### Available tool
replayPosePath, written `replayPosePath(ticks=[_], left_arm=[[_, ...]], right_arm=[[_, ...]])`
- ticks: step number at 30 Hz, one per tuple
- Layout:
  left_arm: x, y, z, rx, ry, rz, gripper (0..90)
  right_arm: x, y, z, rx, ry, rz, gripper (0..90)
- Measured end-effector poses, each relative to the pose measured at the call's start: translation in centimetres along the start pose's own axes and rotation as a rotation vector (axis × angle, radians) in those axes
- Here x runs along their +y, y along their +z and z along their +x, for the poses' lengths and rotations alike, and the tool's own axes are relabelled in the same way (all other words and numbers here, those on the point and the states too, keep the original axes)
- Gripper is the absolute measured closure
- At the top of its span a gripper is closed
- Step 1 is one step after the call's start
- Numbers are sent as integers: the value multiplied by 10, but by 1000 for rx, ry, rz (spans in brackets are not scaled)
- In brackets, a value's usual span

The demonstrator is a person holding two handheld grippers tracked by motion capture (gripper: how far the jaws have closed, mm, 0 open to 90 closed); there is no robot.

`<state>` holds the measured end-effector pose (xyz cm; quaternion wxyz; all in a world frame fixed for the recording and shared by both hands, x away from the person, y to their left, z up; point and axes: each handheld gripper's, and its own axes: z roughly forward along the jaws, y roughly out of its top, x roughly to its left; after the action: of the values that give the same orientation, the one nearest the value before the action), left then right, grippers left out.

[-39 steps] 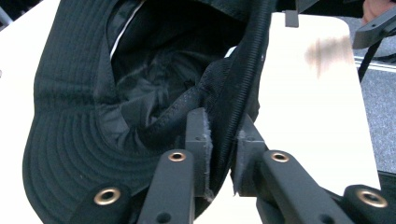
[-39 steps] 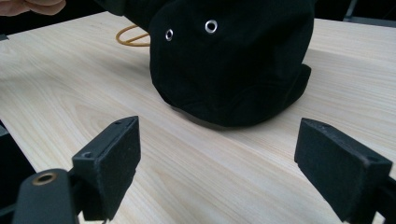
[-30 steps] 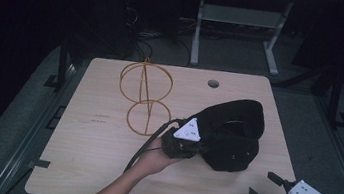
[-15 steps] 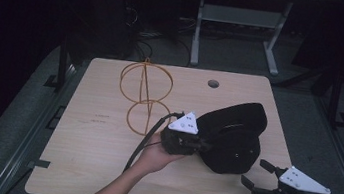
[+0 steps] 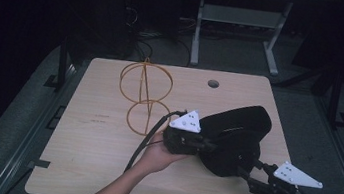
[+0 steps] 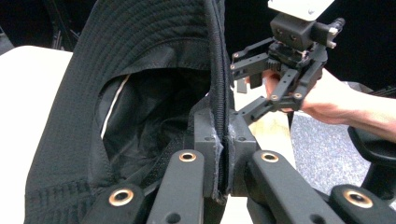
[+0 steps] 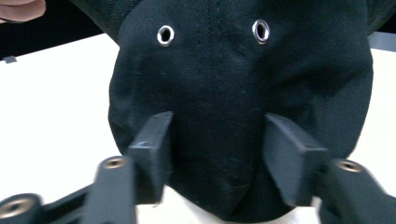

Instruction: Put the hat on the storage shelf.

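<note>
At the far left of the table (image 5: 80, 165), well clear of both pairs of jaws, stands a gold wire stand (image 5: 144, 96) of two hoops on an upright rod; nothing touches it, and it looks like the place the hat could end up, though that is only a guess.

Next comes the left gripper (image 5: 206, 144), carried by the left hand (image 5: 157, 153). Its jaws are clamped tight on the brim edge of the black bucket hat (image 5: 235, 138); in the left gripper view the piped hem (image 6: 223, 116) runs straight up out from between the two pads, with the open underside of the hat (image 6: 140, 116) spreading away to one side of the jaws.

The hat itself sits on the table between the two grippers, its crown bulging toward the right one.

At the right, the right gripper (image 5: 247, 168) reaches in from the table's near corner. Its jaws have just been closing and now stand about half wide, straddling the crown: in the right gripper view the black cloth (image 7: 233, 116) with its two metal eyelets (image 7: 165, 35) bulges between the pads, which appear to sit at the fabric without squeezing it yet.

So the first hold, on the brim, is done. The second hold, on the crown, looks under way but unfinished, and any lifting, turning or hanging of the hat remains to be done.
</note>
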<state>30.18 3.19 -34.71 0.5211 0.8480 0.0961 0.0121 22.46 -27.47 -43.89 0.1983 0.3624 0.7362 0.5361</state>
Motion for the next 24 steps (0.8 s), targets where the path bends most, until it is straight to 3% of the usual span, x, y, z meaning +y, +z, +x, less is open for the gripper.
replayPosePath(ticks=[5,7,18,24], left_arm=[[1,0,-1,-7,0,-1,856],[1,-1,-1,-7,5,0,857],[1,-5,-6,22,38,33,848],[2,-10,-8,59,46,63,721]], right_arm=[[-2,0,-2,21,-4,-2,699],[-2,-1,-2,22,-30,3,810],[0,-6,-1,31,-57,-5,873],[5,-9,-2,29,-56,-13,876]])
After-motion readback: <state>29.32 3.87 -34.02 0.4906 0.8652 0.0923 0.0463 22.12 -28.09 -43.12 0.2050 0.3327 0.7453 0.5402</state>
